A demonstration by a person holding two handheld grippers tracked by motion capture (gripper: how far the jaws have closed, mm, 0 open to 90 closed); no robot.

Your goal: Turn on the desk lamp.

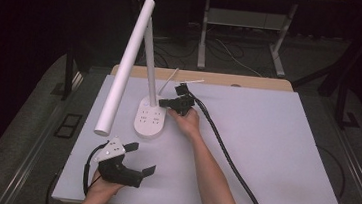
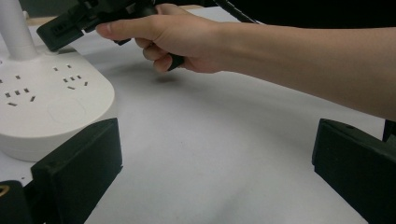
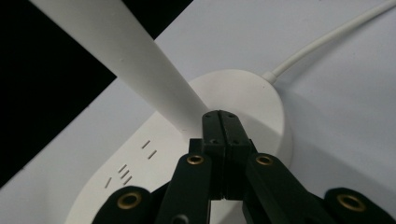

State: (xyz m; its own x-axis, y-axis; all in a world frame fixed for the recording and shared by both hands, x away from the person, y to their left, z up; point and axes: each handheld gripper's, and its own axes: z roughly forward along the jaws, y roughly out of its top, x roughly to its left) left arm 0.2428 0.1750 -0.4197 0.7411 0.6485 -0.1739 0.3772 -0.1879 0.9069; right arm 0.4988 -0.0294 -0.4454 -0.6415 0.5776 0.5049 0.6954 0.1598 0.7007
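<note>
One white desk lamp [image 1: 148,119] stood toward the left rear of the grey surface [image 1: 274,156], its oval base carrying socket slots, its post upright and its long head slanting down to the left. A white cable [image 3: 327,39] left the back of the base. The right tongs [image 1: 170,102] were pressed together with nothing between them, tips at the base beside the post. The left tongs [image 1: 142,159] lay apart near the front edge, empty.
</note>
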